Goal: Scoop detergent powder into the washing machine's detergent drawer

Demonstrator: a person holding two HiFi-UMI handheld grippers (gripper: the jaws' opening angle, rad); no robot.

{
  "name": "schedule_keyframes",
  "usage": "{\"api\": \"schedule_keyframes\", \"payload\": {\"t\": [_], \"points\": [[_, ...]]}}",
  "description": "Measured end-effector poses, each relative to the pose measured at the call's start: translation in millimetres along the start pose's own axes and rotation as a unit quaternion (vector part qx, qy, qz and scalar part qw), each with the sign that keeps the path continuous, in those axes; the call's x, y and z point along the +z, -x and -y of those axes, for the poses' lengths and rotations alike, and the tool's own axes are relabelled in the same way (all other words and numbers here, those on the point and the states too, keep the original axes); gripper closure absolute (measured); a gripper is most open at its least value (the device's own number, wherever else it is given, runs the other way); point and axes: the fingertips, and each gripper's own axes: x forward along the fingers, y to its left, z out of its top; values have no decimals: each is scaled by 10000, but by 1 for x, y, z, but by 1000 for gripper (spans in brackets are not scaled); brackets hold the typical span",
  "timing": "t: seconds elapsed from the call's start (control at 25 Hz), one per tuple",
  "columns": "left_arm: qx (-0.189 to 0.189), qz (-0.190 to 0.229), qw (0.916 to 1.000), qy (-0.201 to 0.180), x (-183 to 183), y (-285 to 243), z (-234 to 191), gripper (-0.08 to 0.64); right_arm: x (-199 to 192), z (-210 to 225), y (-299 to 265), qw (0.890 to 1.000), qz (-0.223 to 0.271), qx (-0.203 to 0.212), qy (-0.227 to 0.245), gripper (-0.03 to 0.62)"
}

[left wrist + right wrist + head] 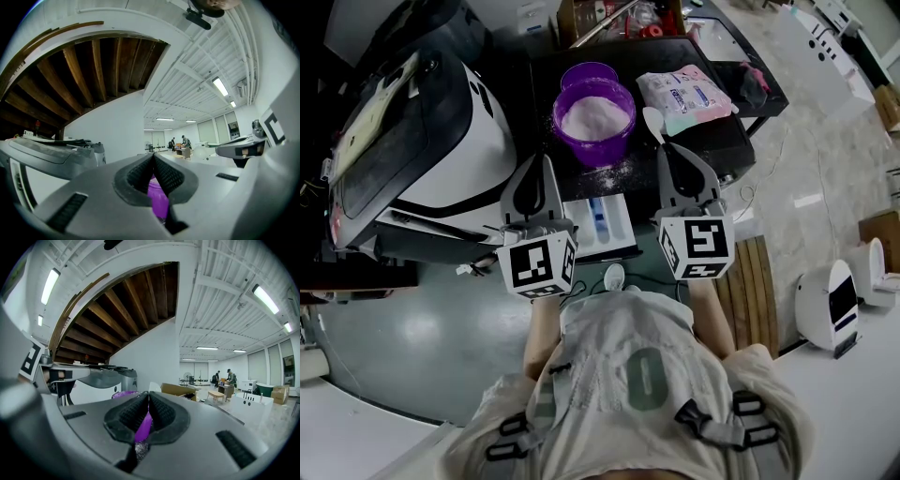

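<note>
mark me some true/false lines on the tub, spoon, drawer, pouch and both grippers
1. The purple tub holds white powder. True.
2. The right gripper holds the white spoon. False: its jaws are together on nothing, and the spoon lies on the black table beside the tub.
3. The detergent drawer is pulled open. True.
4. The left gripper has its jaws wide apart. False: they are together, with nothing between them.
5. In the head view, the detergent pouch lies left of the tub. False: it lies to the right.

Translucent plastic tub [602, 147], glossy-shelled washing machine [480, 131].
</note>
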Motion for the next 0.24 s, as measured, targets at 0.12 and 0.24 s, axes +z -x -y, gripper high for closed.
{"api": "schedule_keyframes", "payload": {"t": [0.12, 0.24], "points": [[-5, 0, 10000, 12, -1, -1, -2, 540, 0, -1, -2, 10000, -3, -2, 26, 580], [4, 18, 10000, 20, -2, -2, -5, 540, 0, -3, -5, 10000, 11, 8, 63, 580]]}}
